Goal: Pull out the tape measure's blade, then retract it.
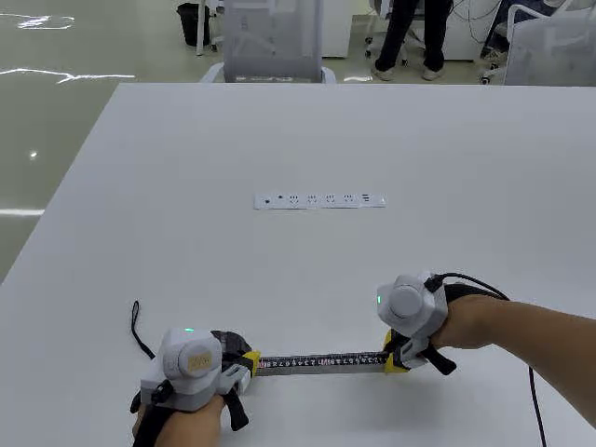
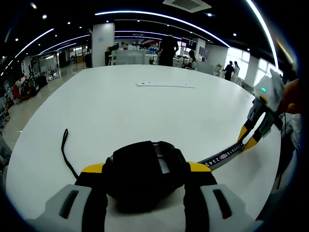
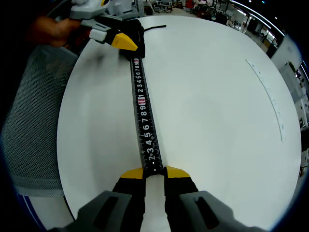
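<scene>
A black tape measure case (image 2: 145,174) sits on the white table, with my left gripper (image 2: 146,168) shut on it between yellow-tipped fingers (image 2: 94,168). In the head view the case (image 1: 233,346) is near the table's front edge, inside that left gripper (image 1: 244,363). The dark blade (image 1: 321,360) with white numbers runs out to the right, flat on the table. My right gripper (image 1: 393,358) is shut on the blade's end. In the right gripper view the blade (image 3: 143,116) stretches from the right gripper (image 3: 154,170) to the case (image 3: 133,35). A black wrist strap (image 1: 138,329) trails left of the case.
A white power strip (image 1: 319,200) lies mid-table, far beyond the tape. The table (image 1: 307,140) is wide and bare around the grippers. A chair (image 1: 272,42) stands at the far edge, and a person's legs (image 1: 410,37) show behind it. A cable (image 1: 535,400) hangs off the right arm.
</scene>
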Demonstrator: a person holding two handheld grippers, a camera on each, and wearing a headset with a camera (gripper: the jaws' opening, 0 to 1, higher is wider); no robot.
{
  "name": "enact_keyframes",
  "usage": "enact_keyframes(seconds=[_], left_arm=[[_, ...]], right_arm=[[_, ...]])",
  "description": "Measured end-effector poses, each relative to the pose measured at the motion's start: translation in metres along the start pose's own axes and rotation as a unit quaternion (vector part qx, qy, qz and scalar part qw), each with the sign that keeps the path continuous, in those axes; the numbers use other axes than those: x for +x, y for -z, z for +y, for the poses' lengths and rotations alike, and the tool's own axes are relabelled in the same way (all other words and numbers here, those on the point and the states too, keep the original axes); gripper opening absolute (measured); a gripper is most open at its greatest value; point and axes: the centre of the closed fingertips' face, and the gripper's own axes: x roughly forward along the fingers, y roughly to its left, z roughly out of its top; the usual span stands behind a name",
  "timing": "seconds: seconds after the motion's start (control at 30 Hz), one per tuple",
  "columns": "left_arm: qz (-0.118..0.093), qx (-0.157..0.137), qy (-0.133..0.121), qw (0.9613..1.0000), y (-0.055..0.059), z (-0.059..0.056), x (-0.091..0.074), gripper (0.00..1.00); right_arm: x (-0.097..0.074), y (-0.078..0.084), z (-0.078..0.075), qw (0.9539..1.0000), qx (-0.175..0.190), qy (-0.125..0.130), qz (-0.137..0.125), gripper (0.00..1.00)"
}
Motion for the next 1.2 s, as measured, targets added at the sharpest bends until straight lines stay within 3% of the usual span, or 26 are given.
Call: enact_keyframes(seconds=[1.2], left_arm=[[-0.001, -0.001, 0.0, 1.0, 0.001, 0.0, 0.0, 0.6]], right_arm=[[0.004, -0.012, 0.002, 1.0, 0.0, -0.002, 0.0, 0.14]])
